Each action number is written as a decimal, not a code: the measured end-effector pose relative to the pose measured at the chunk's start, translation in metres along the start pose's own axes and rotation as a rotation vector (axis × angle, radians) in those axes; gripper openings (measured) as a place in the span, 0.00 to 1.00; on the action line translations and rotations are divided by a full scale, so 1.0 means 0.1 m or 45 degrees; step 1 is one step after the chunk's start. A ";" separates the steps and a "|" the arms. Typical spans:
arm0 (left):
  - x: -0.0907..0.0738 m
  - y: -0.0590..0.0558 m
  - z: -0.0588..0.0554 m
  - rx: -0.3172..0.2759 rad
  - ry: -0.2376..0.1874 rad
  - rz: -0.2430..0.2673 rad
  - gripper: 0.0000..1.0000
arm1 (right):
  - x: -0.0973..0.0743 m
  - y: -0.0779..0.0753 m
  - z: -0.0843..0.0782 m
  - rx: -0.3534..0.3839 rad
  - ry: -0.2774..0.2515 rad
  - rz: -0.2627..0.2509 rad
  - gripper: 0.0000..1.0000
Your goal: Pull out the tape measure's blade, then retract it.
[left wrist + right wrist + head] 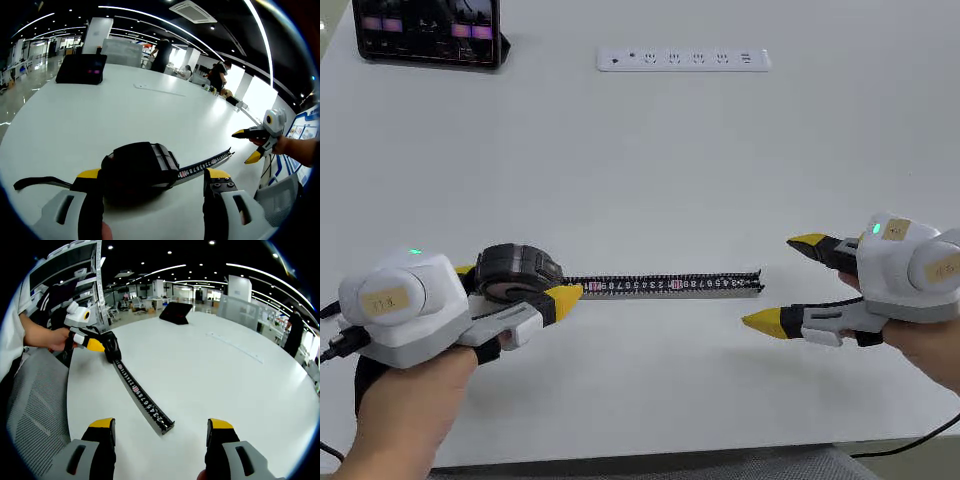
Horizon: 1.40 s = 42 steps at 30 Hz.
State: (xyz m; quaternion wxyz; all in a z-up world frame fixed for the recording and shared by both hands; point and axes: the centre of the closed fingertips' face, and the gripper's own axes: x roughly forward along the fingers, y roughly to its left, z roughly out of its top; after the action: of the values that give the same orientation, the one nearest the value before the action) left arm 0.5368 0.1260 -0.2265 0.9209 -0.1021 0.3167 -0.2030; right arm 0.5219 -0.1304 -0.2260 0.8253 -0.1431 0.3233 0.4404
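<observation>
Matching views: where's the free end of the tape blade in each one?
Head view: blade tip lies just right of centre, a little below mid-height.
Left gripper view: blade tip lies right of centre, below mid-height.
Right gripper view: blade tip lies low, near the centre.
Shared landmark: black tablet standing at the table's far side.

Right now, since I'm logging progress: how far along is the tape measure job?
Done: the blade lies pulled out across the table, its tip free. In hand: the left gripper has its jaws wide on either side of the tape measure case. The right gripper is open, apart from the blade tip. Left: retracting the blade, which is not yet done.
</observation>
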 end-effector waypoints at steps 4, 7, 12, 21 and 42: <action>0.00 0.00 -0.01 0.006 0.001 0.018 0.77 | 0.01 -0.01 -0.01 0.000 0.001 0.000 0.73; 0.01 0.01 0.00 -0.002 -0.007 0.028 0.77 | 0.01 -0.01 0.00 0.002 -0.001 0.001 0.73; 0.01 0.00 0.01 -0.022 -0.022 0.053 0.77 | 0.01 -0.03 0.00 -0.002 0.001 0.003 0.72; 0.03 0.07 0.03 -0.069 -0.042 0.129 0.74 | 0.05 -0.05 0.01 -0.017 0.009 0.019 0.68; 0.06 0.19 -0.03 -0.022 -0.013 0.272 0.62 | 0.13 -0.06 -0.08 -0.144 0.091 0.098 0.44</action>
State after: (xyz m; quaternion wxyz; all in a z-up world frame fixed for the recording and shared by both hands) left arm 0.5455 0.1402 -0.2380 0.9380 -0.0770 0.3227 -0.1005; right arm 0.5292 -0.1299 -0.2416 0.7861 -0.1927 0.3324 0.4842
